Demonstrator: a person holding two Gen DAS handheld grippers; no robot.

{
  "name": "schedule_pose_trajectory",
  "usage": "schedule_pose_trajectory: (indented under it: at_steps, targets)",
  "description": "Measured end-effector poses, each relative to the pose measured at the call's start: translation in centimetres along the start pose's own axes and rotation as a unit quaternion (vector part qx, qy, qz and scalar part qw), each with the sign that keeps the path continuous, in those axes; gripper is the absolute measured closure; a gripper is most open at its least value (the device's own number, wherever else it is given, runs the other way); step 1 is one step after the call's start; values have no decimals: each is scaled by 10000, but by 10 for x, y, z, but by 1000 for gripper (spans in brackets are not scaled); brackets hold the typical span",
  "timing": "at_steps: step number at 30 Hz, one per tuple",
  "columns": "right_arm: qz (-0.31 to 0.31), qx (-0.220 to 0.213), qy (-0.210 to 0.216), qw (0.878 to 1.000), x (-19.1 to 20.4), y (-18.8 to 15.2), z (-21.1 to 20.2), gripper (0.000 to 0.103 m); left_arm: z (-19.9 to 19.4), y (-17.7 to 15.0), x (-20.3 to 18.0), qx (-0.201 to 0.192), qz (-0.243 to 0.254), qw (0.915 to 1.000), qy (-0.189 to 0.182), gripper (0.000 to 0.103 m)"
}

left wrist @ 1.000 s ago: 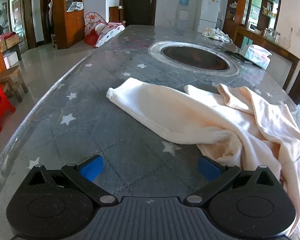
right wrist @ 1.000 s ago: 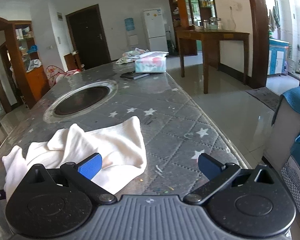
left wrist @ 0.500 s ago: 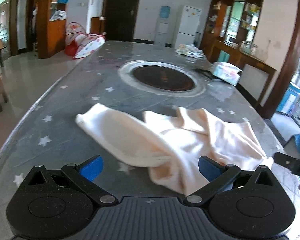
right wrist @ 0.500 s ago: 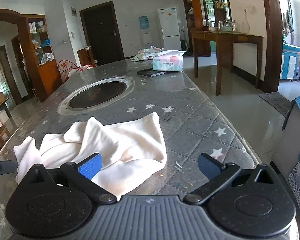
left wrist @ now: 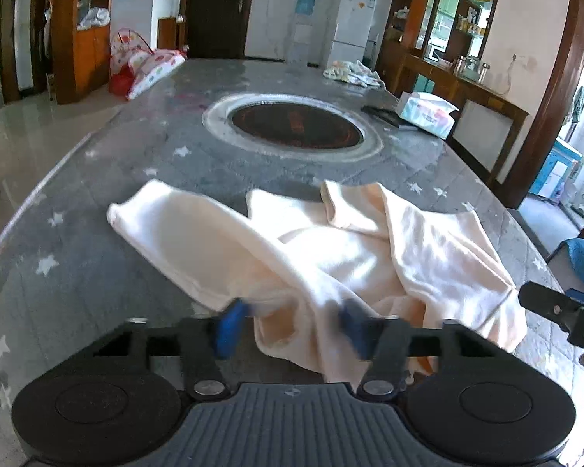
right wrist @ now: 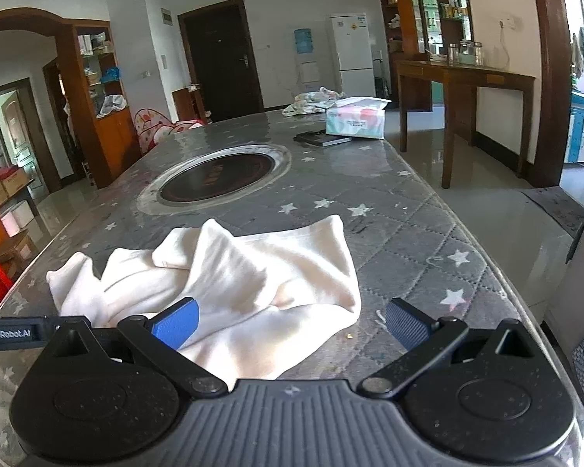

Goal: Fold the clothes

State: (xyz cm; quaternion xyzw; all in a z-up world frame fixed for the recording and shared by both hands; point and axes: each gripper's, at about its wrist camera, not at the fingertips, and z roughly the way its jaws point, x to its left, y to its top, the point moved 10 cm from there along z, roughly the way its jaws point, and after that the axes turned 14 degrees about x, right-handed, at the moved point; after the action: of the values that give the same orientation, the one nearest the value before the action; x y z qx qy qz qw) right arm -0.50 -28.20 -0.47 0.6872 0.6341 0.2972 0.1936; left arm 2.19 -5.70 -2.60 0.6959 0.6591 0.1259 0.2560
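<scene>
A cream garment (left wrist: 331, 249) lies crumpled on the grey star-patterned table (left wrist: 97, 257); it also shows in the right wrist view (right wrist: 229, 284). My left gripper (left wrist: 292, 323) is at the garment's near edge, its blue pads (left wrist: 229, 323) blurred and half closed around a fold of cloth. My right gripper (right wrist: 292, 323) is open at the garment's right side, its left pad (right wrist: 175, 323) over the cloth and its right pad over bare table. The right gripper's tip shows at the right edge of the left wrist view (left wrist: 556, 303).
A round dark hotpot recess (left wrist: 296, 124) is set in the table's middle. A tissue box (right wrist: 356, 120), a dark flat device (right wrist: 321, 139) and a bundle of cloth (right wrist: 311, 101) lie at the far end. The table's right edge (right wrist: 498, 280) drops to tiled floor.
My left gripper's jaws have narrowed from wide open onto the garment's near fold. Both grippers have come closer to the garment.
</scene>
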Motion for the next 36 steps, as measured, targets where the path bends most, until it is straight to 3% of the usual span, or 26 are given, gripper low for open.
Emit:
schedule_pose_trajectory:
  at_steps: [2,7,18,36]
  targets:
    - [-75,7,26,10000,5,0,0,0,-1,-3,3,1,-16,10000,-83,80]
    - [-337,6,57,9994,19,1,1,0,-9,-11,9,-17,-16,9998,-177,91]
    - [-875,-42,47,9961,34,32,14,1,-25,-29,18,20,136,9995,-291,93]
    - [-1453,862,818,9822,95,55,107,31,-42,-62,37,265,237,9986,-388,93]
